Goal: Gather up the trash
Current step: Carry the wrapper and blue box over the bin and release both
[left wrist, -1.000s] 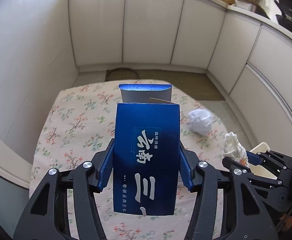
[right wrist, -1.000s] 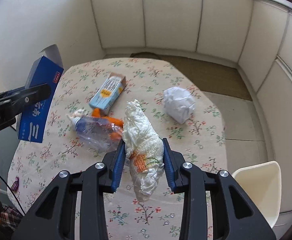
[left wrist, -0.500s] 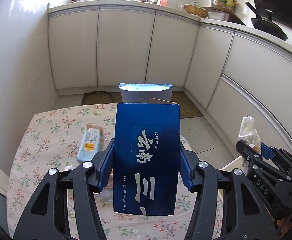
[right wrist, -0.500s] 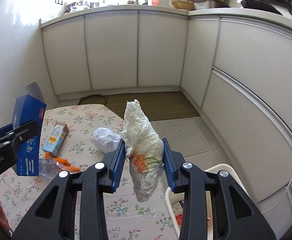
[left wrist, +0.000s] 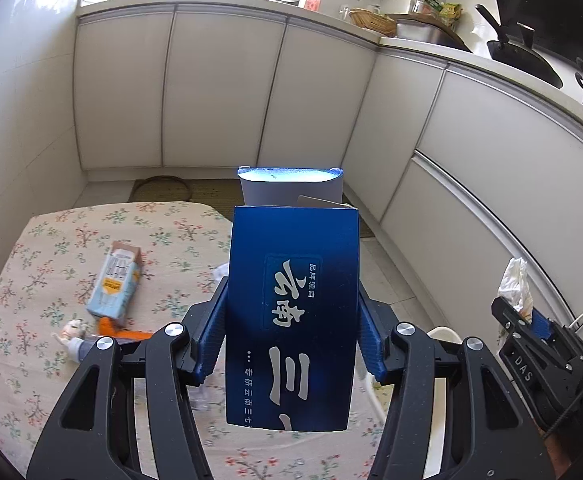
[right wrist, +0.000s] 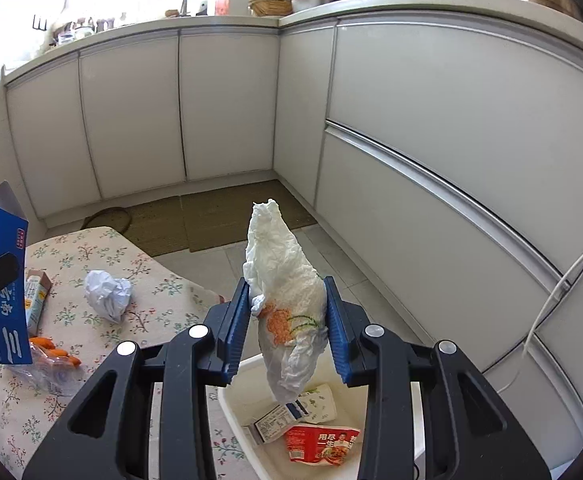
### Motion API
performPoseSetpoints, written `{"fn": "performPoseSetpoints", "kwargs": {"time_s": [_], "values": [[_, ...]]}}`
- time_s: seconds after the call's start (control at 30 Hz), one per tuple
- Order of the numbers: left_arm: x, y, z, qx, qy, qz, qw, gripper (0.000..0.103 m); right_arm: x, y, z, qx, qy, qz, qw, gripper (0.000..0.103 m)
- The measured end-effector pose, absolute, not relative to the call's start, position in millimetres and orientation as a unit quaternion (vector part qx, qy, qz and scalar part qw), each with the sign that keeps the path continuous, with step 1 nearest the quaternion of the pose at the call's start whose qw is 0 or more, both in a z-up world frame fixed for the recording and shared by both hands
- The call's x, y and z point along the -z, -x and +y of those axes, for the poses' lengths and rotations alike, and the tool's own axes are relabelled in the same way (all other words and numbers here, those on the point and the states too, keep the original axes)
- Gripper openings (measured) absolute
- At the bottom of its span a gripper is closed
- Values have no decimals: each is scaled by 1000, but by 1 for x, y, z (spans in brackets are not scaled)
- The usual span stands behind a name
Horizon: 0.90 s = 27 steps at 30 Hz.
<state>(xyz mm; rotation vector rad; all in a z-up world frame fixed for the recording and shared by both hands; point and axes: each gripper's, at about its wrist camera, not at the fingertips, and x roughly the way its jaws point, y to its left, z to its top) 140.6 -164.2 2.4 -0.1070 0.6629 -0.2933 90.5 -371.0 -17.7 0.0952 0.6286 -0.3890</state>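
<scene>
Clamping a crumpled white paper towel [right wrist: 287, 312] stained orange between its blue pads, the right tool [right wrist: 287, 328] hangs directly above the cream plastic bin [right wrist: 235, 412] standing just beside the worktop [right wrist: 151, 280], so that piece looks ready to drop. Already inside the bin lie a red printed wrapper [right wrist: 321, 442], a paper cup [right wrist: 319, 402] and a small carton [right wrist: 277, 420], which suggests part of the collecting is done. The left tool [left wrist: 291, 336] is closed on the two sides of an upright dark blue cardboard box [left wrist: 293, 312] with its top flap open, held above the floral-clothed worktop and not yet over the bin, so its turn likely follows. Left on the cloth are a light blue drink carton [left wrist: 115, 286], a clear plastic bottle with an orange label [right wrist: 51, 364] just beside it, and a ball of crumpled white paper [right wrist: 107, 294] nearer the bin side. By this count two pieces are in hand and three remain to fetch.
</scene>
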Motion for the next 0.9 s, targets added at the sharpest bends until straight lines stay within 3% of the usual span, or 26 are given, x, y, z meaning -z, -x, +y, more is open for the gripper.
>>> {"fn": "performPoseSetpoints", "kwargs": {"time_s": [0.47,0.5,0.53,0.63,0.77,0.9], "values": [[17,-135,-242,201,37,345,916,54,40,-77,-449,259,-76,356,894,38],[19,-134,-248,205,34,347,915,54,42,-77,-453,259,-77,363,892,44],[21,-133,-253,209,31,349,913,54,43,-76,-457,263,-79,366,889,58],[30,-131,-269,226,18,355,907,54,42,-69,-467,299,-68,358,882,77],[44,-132,-286,245,7,369,896,55,40,-57,-486,343,-64,343,872,86],[59,-136,-299,266,5,389,882,55,43,-51,-500,360,-67,349,863,87]]}}
